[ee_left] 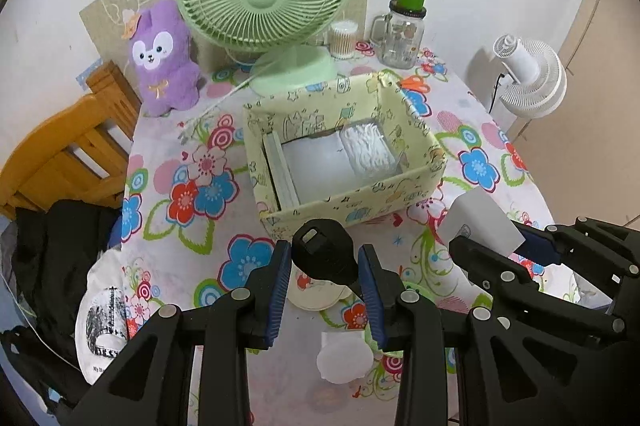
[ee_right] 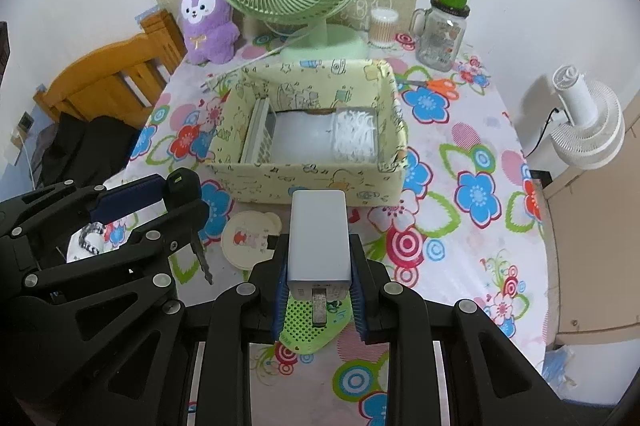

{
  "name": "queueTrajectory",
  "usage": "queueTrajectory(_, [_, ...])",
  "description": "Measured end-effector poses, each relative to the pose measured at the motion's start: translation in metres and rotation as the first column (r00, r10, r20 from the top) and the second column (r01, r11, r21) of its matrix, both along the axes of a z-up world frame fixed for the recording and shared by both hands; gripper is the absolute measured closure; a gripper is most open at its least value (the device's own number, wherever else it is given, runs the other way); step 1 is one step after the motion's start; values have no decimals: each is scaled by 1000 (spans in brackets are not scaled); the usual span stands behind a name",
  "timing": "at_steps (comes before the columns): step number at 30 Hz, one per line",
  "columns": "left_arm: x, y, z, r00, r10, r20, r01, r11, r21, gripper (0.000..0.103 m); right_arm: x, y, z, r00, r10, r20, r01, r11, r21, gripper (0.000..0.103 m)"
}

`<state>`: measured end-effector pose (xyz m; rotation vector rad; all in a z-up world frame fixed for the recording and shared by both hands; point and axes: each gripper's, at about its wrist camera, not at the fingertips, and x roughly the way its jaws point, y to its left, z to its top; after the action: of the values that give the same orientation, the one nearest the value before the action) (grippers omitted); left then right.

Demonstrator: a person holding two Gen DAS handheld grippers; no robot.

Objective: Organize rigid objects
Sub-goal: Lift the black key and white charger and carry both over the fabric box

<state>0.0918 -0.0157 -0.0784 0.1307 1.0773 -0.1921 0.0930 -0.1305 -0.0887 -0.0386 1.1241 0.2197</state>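
The left gripper (ee_left: 325, 268) jaws squeeze a black key (ee_left: 323, 253); the right gripper (ee_right: 318, 280) jaws squeeze a white charger (ee_right: 318, 238) — both are up off the counter (ee_right: 472, 258). Just ahead sits the yellow box (ee_right: 308, 182), its near wall close. Right of it, the counter has open room.

Left hand-held gripper (ee_left: 325, 280) grips a black key (ee_left: 323, 253) near the box (ee_left: 352, 204).

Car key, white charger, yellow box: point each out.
car key (ee_left: 322, 250), left wrist view, on its black head.
white charger (ee_right: 318, 238), right wrist view, on its top face.
yellow box (ee_right: 304, 178), right wrist view, on its near wall.
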Motion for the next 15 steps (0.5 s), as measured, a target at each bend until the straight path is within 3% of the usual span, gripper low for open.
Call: queueTrajectory(15, [13,-10,14,1000,1,26,-1,1000,-5,69,14,-10,17,1000,-8,20,8,1000,-20,74])
